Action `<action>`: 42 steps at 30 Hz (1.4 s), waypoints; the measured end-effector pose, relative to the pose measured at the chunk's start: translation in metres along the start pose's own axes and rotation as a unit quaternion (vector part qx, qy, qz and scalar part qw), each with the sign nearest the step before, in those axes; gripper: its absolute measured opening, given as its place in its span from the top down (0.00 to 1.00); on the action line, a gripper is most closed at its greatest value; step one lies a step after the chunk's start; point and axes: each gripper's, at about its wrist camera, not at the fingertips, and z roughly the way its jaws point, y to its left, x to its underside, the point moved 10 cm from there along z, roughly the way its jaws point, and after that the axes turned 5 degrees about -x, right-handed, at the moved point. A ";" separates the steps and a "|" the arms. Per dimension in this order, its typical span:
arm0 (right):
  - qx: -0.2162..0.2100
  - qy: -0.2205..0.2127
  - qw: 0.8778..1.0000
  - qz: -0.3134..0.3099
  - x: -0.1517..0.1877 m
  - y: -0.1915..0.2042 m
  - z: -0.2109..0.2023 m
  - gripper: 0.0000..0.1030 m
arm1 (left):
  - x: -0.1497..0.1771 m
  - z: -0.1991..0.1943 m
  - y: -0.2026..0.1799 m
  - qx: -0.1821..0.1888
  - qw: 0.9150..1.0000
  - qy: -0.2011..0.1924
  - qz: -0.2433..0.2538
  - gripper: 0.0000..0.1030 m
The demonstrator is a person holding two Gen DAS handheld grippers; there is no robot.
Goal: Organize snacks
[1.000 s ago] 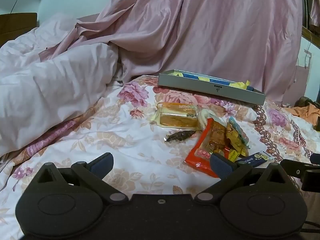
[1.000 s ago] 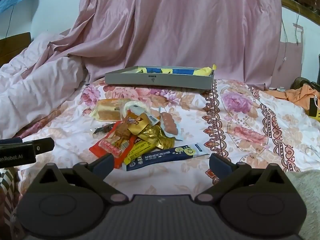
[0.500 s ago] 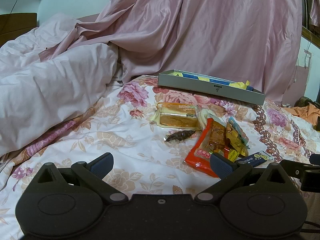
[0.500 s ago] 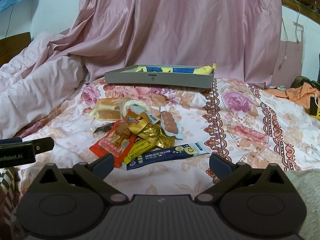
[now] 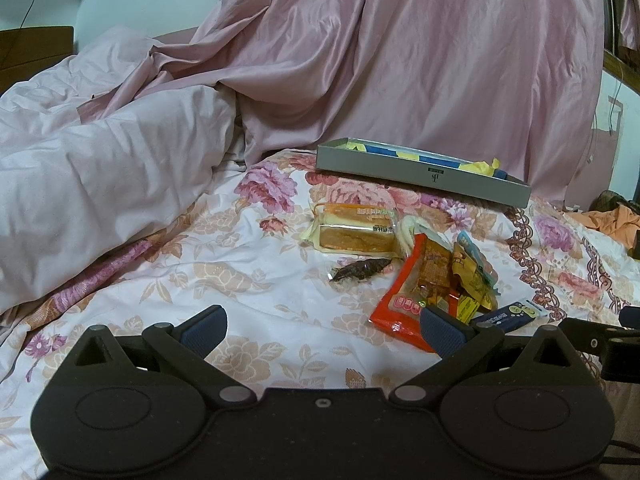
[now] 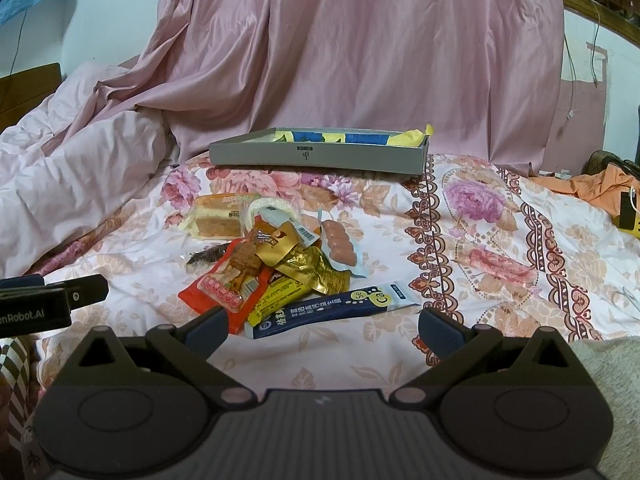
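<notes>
The snacks [image 6: 280, 268] lay heaped on the floral bedspread [image 6: 500, 240], just ahead of us, with the grey tray [image 6: 320, 156] well beyond them near the pink drape [image 6: 360, 60]. Our right gripper [image 6: 322, 326] hung with its fingers spread wide and empty just short of the dark blue stick pack [image 6: 332, 308]; our left gripper [image 5: 322, 326] was likewise apart, holding nothing, beside the red packet [image 5: 412, 292]. We judged the blue pack the easiest first pick: we should close across its narrow width and lift cleanly, since the soft bedding would give underfoot. A rumpled pale quilt [image 5: 100, 168] lay to the left.
</notes>
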 end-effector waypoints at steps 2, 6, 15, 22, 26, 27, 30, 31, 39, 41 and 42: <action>0.000 0.001 1.000 0.001 -0.001 0.000 0.000 0.00 | 0.000 0.000 -0.001 0.000 1.000 0.001 0.002 0.01; 0.000 0.002 1.000 0.006 0.002 0.000 0.000 0.00 | 0.004 0.001 -0.002 0.001 1.000 0.007 0.009 0.01; -0.008 0.044 0.997 0.058 0.001 -0.013 0.014 0.00 | 0.011 0.011 -0.011 0.001 0.999 0.023 0.038 0.01; -0.055 0.088 0.992 0.071 -0.013 -0.019 0.037 0.00 | 0.012 0.024 -0.027 0.018 0.997 0.033 0.065 0.01; -0.075 0.113 0.990 0.045 -0.023 -0.022 0.053 0.00 | 0.012 0.034 -0.039 0.028 0.995 0.039 0.089 0.01; -0.077 0.118 0.990 0.024 -0.027 -0.022 0.058 0.00 | 0.012 0.037 -0.043 0.030 0.994 0.040 0.093 0.01; -0.077 0.111 0.991 -0.017 -0.039 -0.027 0.070 0.00 | 0.011 0.048 -0.051 0.037 0.993 0.045 0.106 0.01; -0.083 0.109 0.990 -0.028 -0.043 -0.029 0.074 0.00 | 0.010 0.052 -0.053 0.039 0.992 0.046 0.110 0.01; -0.135 0.140 0.976 -0.098 -0.043 -0.031 0.113 0.00 | 0.009 0.086 -0.074 0.060 0.987 0.060 0.139 0.01; -0.157 0.148 0.969 -0.116 -0.040 -0.025 0.120 0.00 | 0.008 0.093 -0.081 0.068 0.985 0.060 0.147 0.01; -0.164 0.152 0.967 -0.122 -0.039 -0.023 0.124 0.00 | 0.007 0.095 -0.083 0.070 0.984 0.060 0.152 0.01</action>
